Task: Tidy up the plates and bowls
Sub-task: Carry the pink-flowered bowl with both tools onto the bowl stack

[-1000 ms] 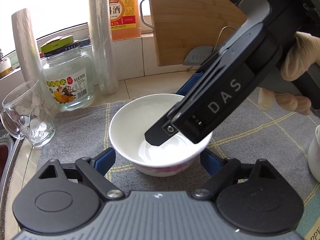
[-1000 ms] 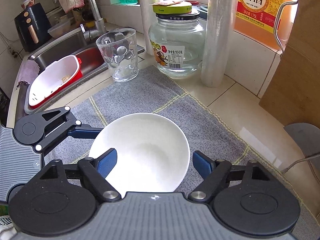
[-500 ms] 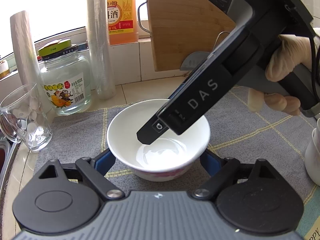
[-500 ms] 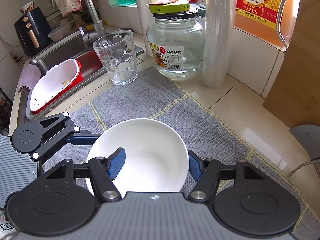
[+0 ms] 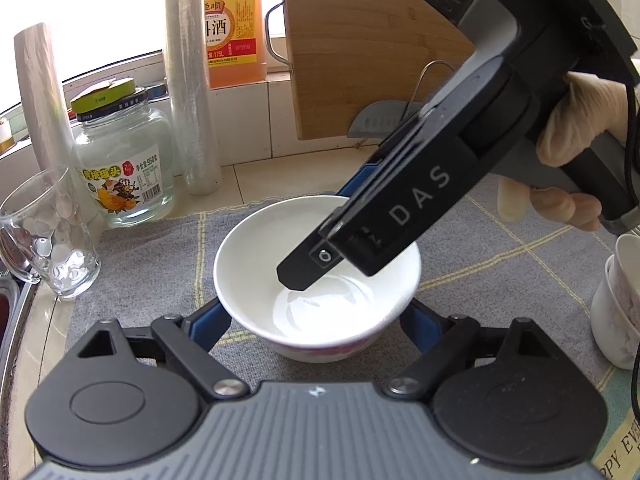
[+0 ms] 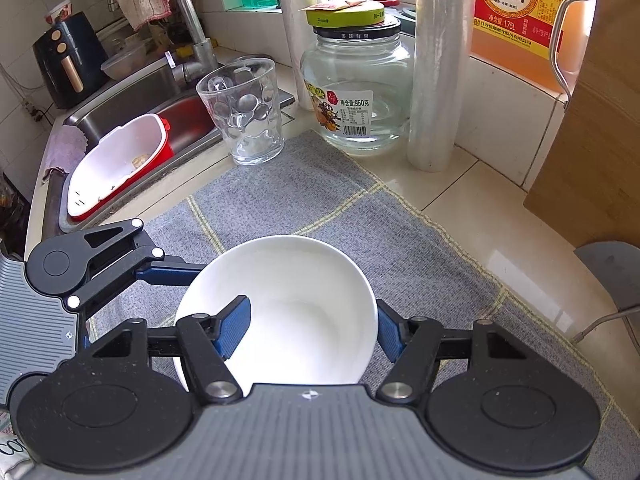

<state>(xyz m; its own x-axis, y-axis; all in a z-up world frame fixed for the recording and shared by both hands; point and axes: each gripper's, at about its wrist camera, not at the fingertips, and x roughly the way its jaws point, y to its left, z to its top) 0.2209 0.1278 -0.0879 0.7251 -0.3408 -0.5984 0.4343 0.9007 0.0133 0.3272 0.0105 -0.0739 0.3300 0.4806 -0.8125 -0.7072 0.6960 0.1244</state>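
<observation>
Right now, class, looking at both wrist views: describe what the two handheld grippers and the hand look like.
Both grippers are black linkage arms with silver pivot bolts, blue finger pads and a ribbed grey body. The right gripper shows white letters "DAS" on its side and a black cable trails past it. The hand wears a thin pale glove. The left gripper matches.

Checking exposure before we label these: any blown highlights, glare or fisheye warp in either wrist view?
Left wrist view: window at upper left clipped to white; inside of the white ceramic bowl nearly featureless; clear plastic-wrap roll bows with the lens. Right wrist view: bowl bottom blown out by the camera housing; glare patch on the pale tiled counter; grey checked cloth mat well exposed and sharp.
</observation>
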